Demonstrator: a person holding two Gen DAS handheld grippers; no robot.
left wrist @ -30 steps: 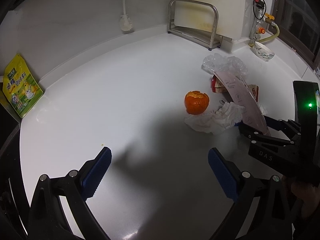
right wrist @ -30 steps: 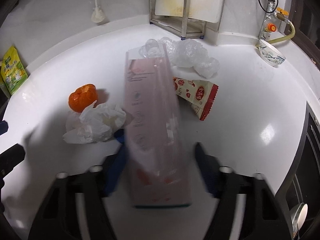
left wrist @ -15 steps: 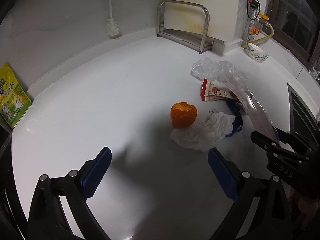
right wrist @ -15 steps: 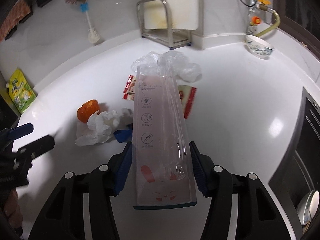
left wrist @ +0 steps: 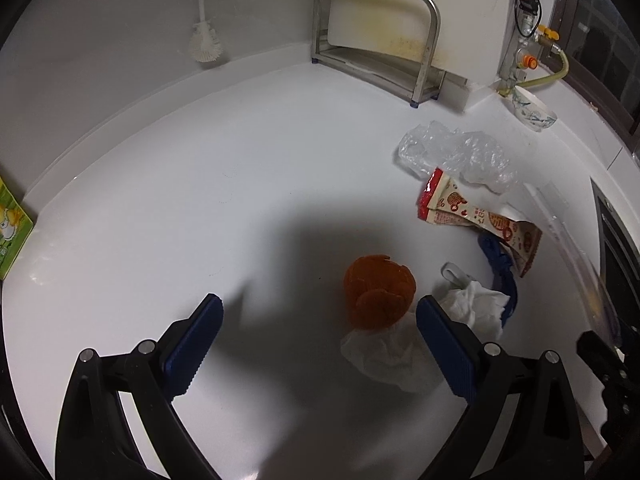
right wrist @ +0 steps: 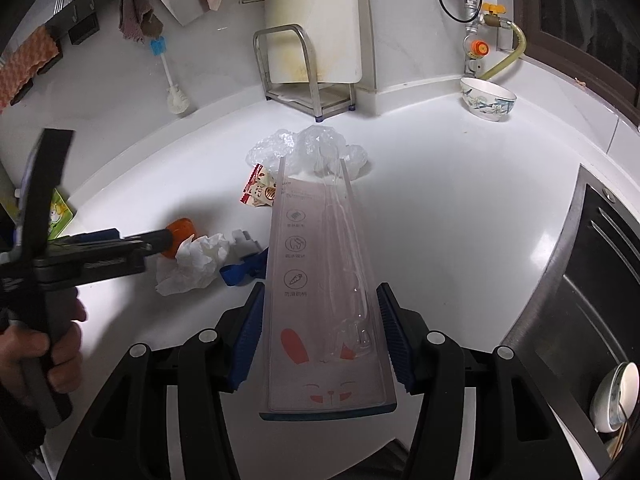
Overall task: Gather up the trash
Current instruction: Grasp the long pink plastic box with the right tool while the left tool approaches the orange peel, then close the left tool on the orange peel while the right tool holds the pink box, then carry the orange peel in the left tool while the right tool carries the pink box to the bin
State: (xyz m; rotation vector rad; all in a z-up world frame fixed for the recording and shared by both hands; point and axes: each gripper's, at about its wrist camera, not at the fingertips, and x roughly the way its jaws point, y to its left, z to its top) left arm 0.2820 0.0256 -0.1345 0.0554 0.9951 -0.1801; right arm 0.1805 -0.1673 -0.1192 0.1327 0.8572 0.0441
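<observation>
My right tongs (right wrist: 322,334) clamp the clear package (right wrist: 320,280), hiding wrappers behind it, while my left tongs (left wrist: 318,344) gape above the blurred orange peel (left wrist: 378,296) on the counter (left wrist: 200,200).

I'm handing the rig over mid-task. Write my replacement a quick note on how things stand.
Right claw: shut on the clear plastic package, lifted off the white counter.
Left claw: open, empty, hovering just short of the orange peel.
On the counter: orange peel beside the crumpled tissue, blue strap, red snack wrapper, clear plastic bag.
Done: the package is picked up.
Left: everything else; no bin in view.
</observation>
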